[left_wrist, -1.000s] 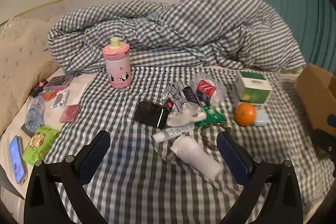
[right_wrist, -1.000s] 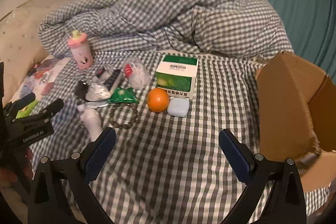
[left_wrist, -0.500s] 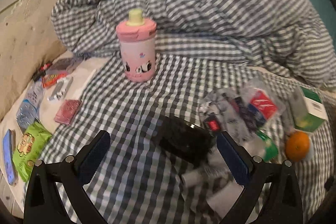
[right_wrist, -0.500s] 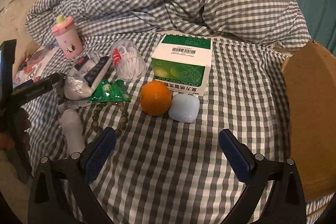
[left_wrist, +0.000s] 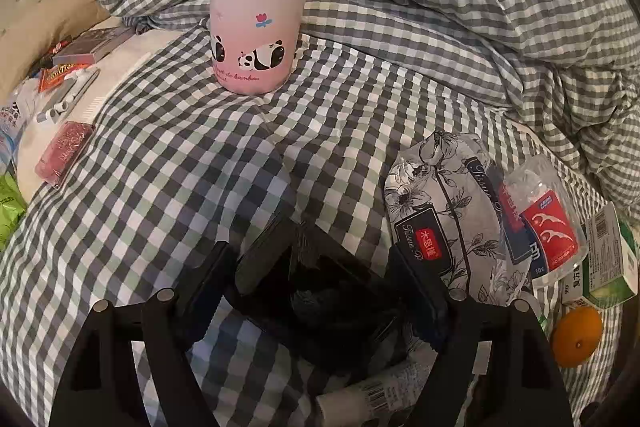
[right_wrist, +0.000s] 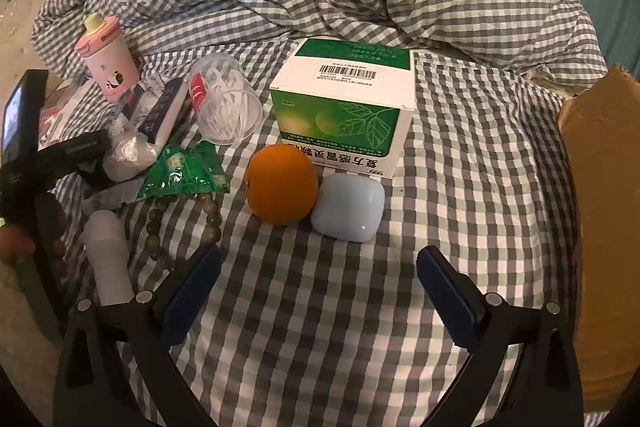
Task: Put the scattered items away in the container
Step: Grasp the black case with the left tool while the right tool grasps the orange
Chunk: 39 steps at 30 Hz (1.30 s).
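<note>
The left gripper points steeply down at the checked grey-and-white bedsheet. Its jaws have just been closing, and a flat black glossy case lies between its 2 dark blue pads. I cannot tell if the pads already press on the case. The long axis of the case runs from upper left to lower right in the left wrist view.

The right gripper has its jaws spread wide over bare sheet, with nothing between them. Just beyond it lie a round orange fruit and a pale blue rounded earbud case, touching each other. Behind them stands a green-and-white cardboard medicine box.

To the left lie a string of grey-green beads, a white plastic tube with its long axis going away from the camera, and a green foil sachet. Further back a pink panda-print drinking bottle stands upright. The brown cardboard container is at the right edge, well apart from the black case.
</note>
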{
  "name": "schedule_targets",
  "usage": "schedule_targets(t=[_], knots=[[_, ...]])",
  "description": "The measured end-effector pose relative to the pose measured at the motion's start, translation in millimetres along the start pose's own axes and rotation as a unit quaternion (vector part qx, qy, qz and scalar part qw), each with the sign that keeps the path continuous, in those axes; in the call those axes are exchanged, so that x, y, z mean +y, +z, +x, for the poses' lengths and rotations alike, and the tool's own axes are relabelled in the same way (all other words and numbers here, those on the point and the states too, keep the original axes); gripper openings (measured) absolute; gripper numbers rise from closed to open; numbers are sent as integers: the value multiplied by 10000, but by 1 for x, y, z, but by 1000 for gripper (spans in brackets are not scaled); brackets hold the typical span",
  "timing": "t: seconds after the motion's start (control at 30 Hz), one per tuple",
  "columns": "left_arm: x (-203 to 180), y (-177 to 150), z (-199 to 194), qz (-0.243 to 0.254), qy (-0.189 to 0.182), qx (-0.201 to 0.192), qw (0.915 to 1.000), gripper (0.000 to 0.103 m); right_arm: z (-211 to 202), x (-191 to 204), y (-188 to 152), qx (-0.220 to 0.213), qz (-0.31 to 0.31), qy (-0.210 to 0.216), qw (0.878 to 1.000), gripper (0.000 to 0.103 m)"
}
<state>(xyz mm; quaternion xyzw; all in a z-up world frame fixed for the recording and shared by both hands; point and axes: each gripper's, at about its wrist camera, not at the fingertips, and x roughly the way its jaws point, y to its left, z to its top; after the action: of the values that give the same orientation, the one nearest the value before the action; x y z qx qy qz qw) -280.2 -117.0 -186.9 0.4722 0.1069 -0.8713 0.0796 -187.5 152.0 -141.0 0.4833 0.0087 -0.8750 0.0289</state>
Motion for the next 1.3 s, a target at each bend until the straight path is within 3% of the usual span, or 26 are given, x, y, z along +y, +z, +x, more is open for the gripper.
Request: schedule_targets(t=[0.27, 0.4, 0.67, 0.7, 0.77, 0.8, 0.93, 1.13, 1.3], knots=[[2, -10, -44, 370, 443, -478, 9972, 81, 18, 19, 21, -52, -306, -51, 9995, 99], [11, -16, -80, 415, 406, -763, 9954, 81, 34, 33, 32, -57, -505, -166, 9986, 97], [17, -20, -98, 517, 436, -844, 9941, 81, 74, 59, 37, 68, -882, -512, 9948, 90], [17, -20, -97, 509, 451, -825, 9943, 81, 78, 60, 38, 86, -903, -629, 9939, 88], [16, -23, -96, 541, 461, -799, 9943, 81, 80, 63, 37, 97, -996, -797, 9918, 61], [15, -24, -97, 572, 469, -784, 9942, 81, 78, 63, 37, 109, -983, -865, 9913, 52], [10, -29, -104, 689, 444, -801, 9934, 81, 57, 57, 35, 156, -728, -606, 9954, 52], [-4, -39, -126, 900, 417, -898, 9910, 81, -11, 42, 26, -181, -401, -216, 9988, 52], [-25, -50, -161, 1174, 162, -1081, 9870, 81, -74, 29, 23, -456, -198, -46, 9988, 53]])
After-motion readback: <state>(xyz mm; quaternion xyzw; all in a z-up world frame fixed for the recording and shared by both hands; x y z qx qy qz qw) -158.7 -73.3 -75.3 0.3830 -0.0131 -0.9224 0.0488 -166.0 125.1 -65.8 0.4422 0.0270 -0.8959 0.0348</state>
